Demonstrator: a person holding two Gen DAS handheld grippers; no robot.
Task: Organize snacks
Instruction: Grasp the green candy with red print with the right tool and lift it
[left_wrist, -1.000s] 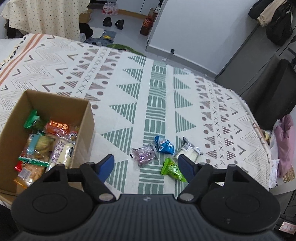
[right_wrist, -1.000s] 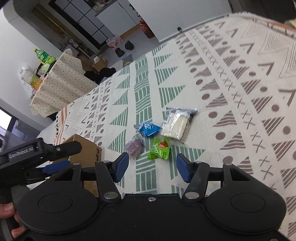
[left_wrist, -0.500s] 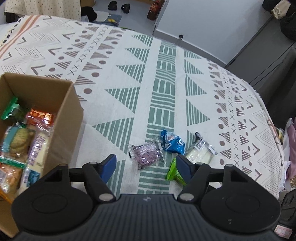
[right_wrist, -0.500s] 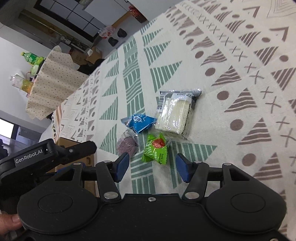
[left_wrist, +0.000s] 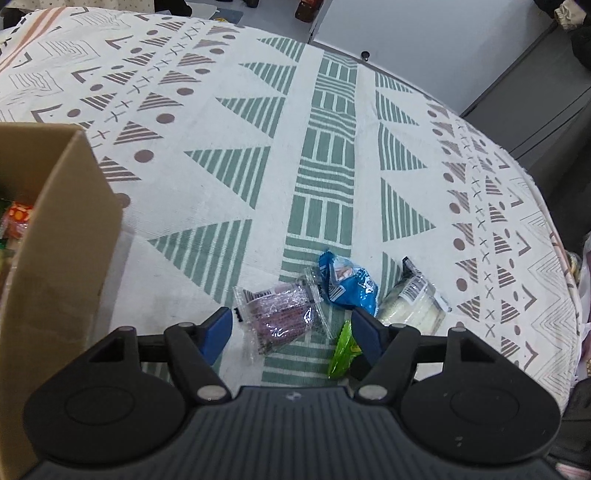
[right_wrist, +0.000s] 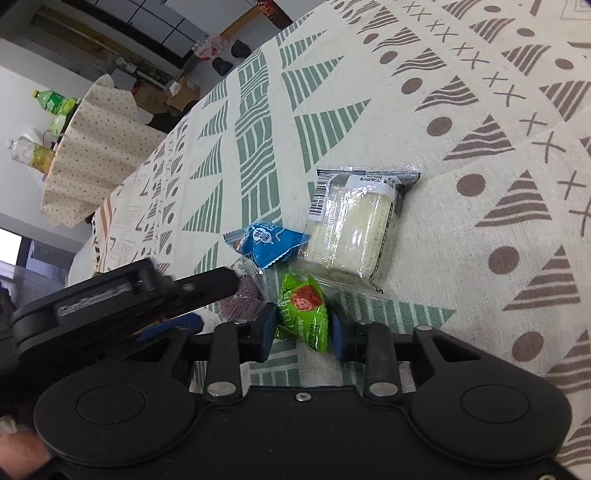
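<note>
Several snacks lie together on the patterned tablecloth (left_wrist: 229, 122): a purple packet (left_wrist: 280, 314), a blue packet (left_wrist: 347, 284), a clear-wrapped white cake (left_wrist: 410, 306) and a green packet (left_wrist: 343, 350). My left gripper (left_wrist: 291, 326) is open and low over the cloth, with the purple packet between its blue fingertips. My right gripper (right_wrist: 303, 332) is shut on the green packet (right_wrist: 304, 310), its pads against both sides. In the right wrist view the blue packet (right_wrist: 269, 243) and white cake (right_wrist: 354, 229) lie just beyond, and the purple packet (right_wrist: 240, 302) is half hidden.
A cardboard box (left_wrist: 62, 240) holding several snacks stands at the left, close to my left gripper. The left gripper's black fingers (right_wrist: 207, 284) cross the right wrist view. The table edge (left_wrist: 554, 258) curves off at the right. A dotted-cloth table (right_wrist: 99, 155) with bottles stands beyond.
Both grippers have dropped closer to the snack pile. The left one has moved right, away from the box. The right jaws have narrowed from wide open onto the green packet.
</note>
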